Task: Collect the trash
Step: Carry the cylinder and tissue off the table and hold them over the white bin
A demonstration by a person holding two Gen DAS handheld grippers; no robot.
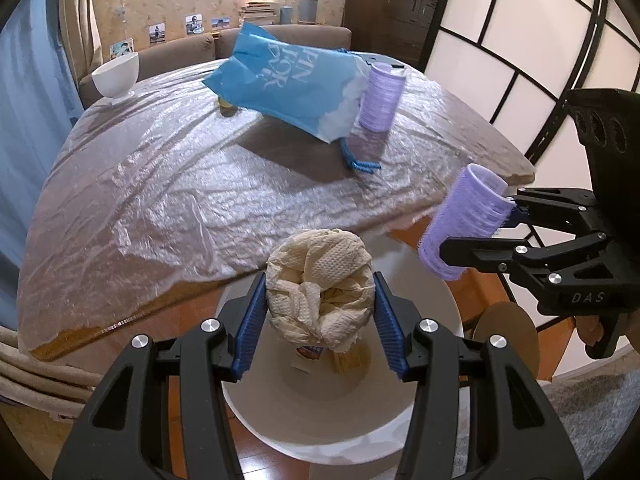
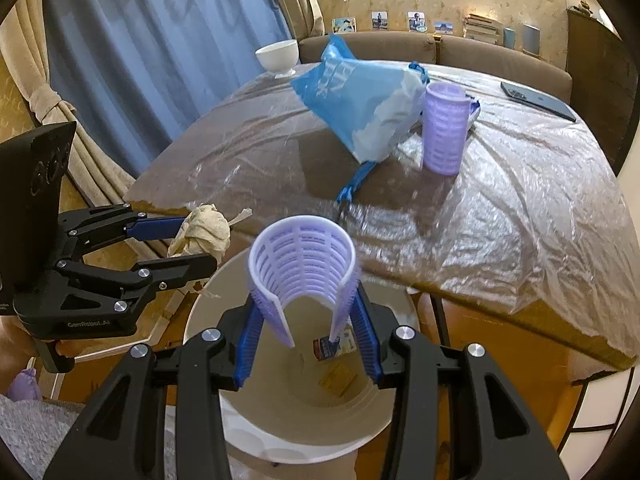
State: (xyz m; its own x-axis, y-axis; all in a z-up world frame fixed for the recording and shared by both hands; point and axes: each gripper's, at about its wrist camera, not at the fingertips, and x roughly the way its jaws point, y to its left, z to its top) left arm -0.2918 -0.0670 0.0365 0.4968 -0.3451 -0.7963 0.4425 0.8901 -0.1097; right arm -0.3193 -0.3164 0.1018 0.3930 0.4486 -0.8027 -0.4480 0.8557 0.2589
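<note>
**Both grippers loaded above the bin**

The tabletop (image 1: 160, 200) fills the middle of both views, draped in a crinkled clear plastic sheet that catches the light. Behind it runs a brown sofa (image 1: 180, 46), with patterned wallpaper and a row of small photos along the top of the frame; blue curtains (image 2: 160, 40) hang at the upper left of the right wrist view, and a white panelled screen (image 1: 500, 40) stands at the upper right of the left wrist view.

On the tabletop: one white bowl (image 1: 116, 76) at the upper left, one blue drawstring bag (image 1: 288, 84) in the upper centre, one purple hair roller (image 1: 382, 96) standing upright just beside the bag, and one dark phone (image 2: 538, 100) at the far right of the right wrist view.

There are two rollers in all — the second hair roller (image 2: 302, 260) sits pinched between the fingers of the right gripper (image 2: 308, 332), closed onto its sides. The left gripper (image 1: 320, 320) is closed around one crumpled paper wad (image 1: 320, 292).

Both loads hang over the white trash bin (image 1: 320, 432) at the bottom centre, beside the tabletop's edge — inside it lie a small printed packet (image 2: 334, 346) and a yellowish scrap (image 2: 340, 378).
</note>
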